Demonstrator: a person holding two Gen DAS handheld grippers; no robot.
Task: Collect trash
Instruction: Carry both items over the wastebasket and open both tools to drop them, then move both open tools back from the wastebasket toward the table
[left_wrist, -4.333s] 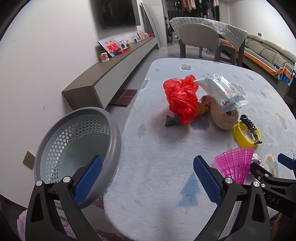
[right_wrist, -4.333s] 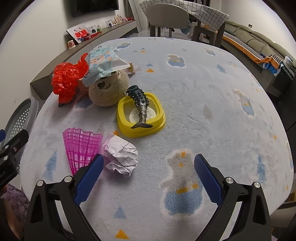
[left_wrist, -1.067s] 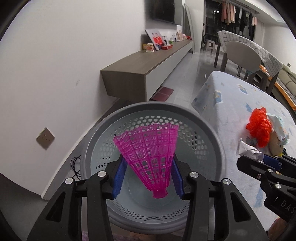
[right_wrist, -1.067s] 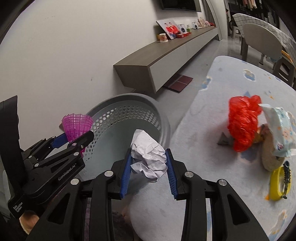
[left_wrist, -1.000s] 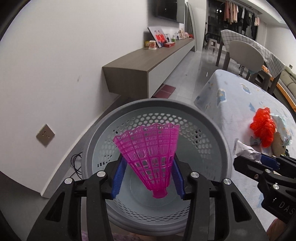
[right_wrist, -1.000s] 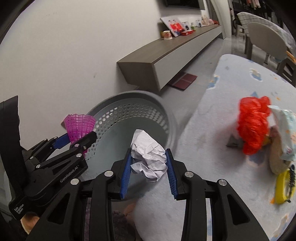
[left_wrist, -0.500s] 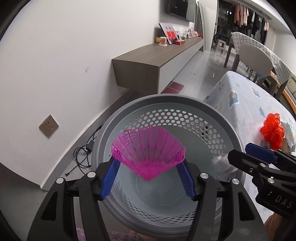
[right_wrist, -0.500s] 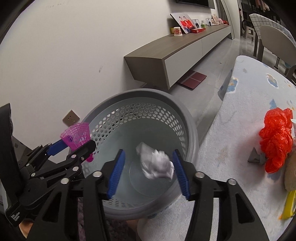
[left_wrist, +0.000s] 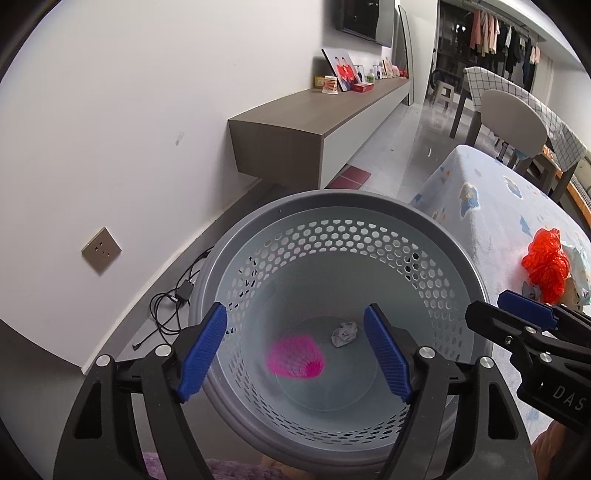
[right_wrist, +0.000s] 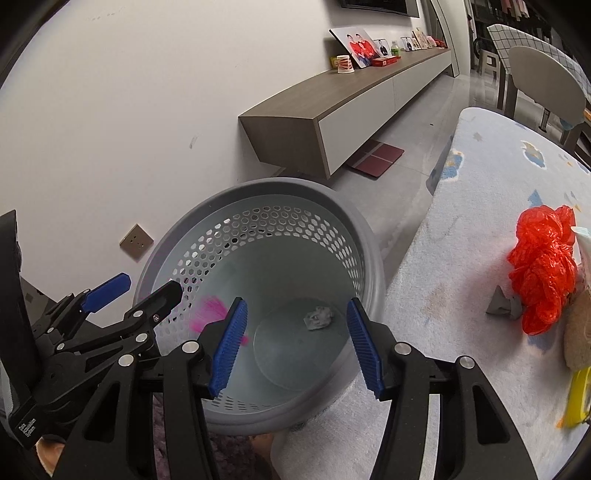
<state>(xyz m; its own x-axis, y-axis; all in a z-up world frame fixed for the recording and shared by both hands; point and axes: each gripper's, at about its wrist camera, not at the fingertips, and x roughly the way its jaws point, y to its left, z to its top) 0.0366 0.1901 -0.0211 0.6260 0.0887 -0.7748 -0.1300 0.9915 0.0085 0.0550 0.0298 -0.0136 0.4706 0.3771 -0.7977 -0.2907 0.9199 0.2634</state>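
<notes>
Tongs, left and right, gape empty above the basket (pink shuttlecock and paper ball inside).

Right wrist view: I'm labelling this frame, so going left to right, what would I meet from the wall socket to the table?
Wall socket → pink shuttlecock in the grey basket → crumpled paper ball on the basket floor → red plastic bag on the table.

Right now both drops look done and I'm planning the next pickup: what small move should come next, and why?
Probably swing the right gripper, jaws open and empty, toward the red plastic bag on the table; the paper ball and pink shuttlecock already lie in the basket.
</notes>
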